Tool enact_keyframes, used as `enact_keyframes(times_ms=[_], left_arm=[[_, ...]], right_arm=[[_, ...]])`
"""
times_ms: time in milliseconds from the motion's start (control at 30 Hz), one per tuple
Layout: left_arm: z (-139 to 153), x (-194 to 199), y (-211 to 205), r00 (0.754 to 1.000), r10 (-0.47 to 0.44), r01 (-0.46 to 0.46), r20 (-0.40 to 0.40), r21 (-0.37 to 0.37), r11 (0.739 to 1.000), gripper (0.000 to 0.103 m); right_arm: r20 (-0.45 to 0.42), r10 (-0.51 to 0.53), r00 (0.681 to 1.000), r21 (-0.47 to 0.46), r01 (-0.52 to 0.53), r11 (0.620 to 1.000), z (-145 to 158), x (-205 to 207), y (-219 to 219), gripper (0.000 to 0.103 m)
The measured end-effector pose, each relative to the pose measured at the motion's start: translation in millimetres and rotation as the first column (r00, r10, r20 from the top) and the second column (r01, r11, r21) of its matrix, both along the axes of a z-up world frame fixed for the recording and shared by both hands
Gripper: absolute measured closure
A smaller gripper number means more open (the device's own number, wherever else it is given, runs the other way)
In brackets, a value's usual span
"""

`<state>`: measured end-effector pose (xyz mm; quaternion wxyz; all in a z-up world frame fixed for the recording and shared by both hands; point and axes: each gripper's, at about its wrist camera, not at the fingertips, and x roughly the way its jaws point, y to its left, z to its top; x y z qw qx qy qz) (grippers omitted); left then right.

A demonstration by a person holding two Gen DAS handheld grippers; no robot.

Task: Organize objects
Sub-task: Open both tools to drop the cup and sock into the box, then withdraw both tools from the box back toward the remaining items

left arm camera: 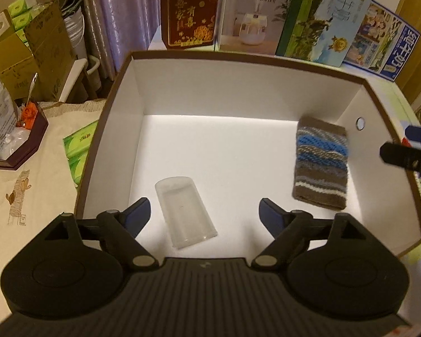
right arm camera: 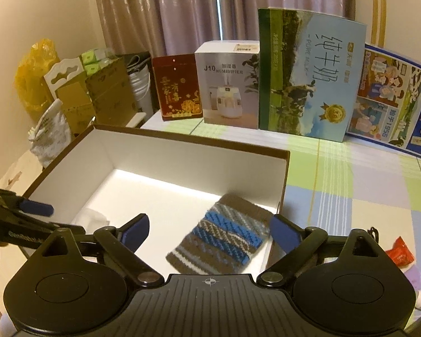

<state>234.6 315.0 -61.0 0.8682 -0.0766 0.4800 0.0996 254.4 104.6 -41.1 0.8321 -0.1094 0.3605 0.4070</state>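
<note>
A white-lined box with a brown rim (left arm camera: 238,59) (right arm camera: 182,143) holds two things. A clear plastic cup (left arm camera: 185,214) lies on its side on the box floor, partly seen in the right wrist view (right arm camera: 91,216). A striped knitted sleeve in brown, blue and white (left arm camera: 321,163) (right arm camera: 224,236) lies flat near the right wall. My left gripper (left arm camera: 205,213) is open and empty, its jaws either side of the cup and above it. My right gripper (right arm camera: 209,231) is open and empty above the sleeve. The right gripper's tip (left arm camera: 401,156) shows at the left wrist view's edge.
Cartons stand in a row behind the box: a red one (right arm camera: 178,87), a humidifier box (right arm camera: 227,84), a milk carton (right arm camera: 308,75) and a blue one (right arm camera: 390,98). A red wrapper (right arm camera: 400,254) lies on the checked cloth. Green tissue packs (left arm camera: 78,151) and a dark tray (left arm camera: 22,143) sit left.
</note>
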Motion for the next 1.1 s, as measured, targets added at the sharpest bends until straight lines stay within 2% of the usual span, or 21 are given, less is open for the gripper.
enact_keyframes(times_ms=[133, 400, 767, 1100], left_arm=[[13, -9, -6, 1.000, 0.009, -0.009, 0.021, -0.003, 1.000, 0.014], [33, -28, -22, 0.998, 0.026, -0.026, 0.048, -0.001, 1.000, 0.012], [53, -52, -47, 0.996, 0.013, -0.014, 0.087, 0.016, 1.000, 0.009], [61, -73, -82, 0.994, -0.029, 0.029, 0.109, -0.001, 1.000, 0.006]], right_arm=[[-0.011, -0.004, 1.000, -0.001, 0.004, 1.000, 3, -7, -8, 0.007], [-0.022, -0.007, 1.000, 0.004, 0.007, 1.000, 15, -25, -24, 0.002], [-0.031, 0.001, 1.000, 0.030, -0.001, 1.000, 25, -51, -47, 0.002], [-0.046, -0.027, 0.999, 0.041, 0.029, 0.999, 31, -70, -84, 0.002]])
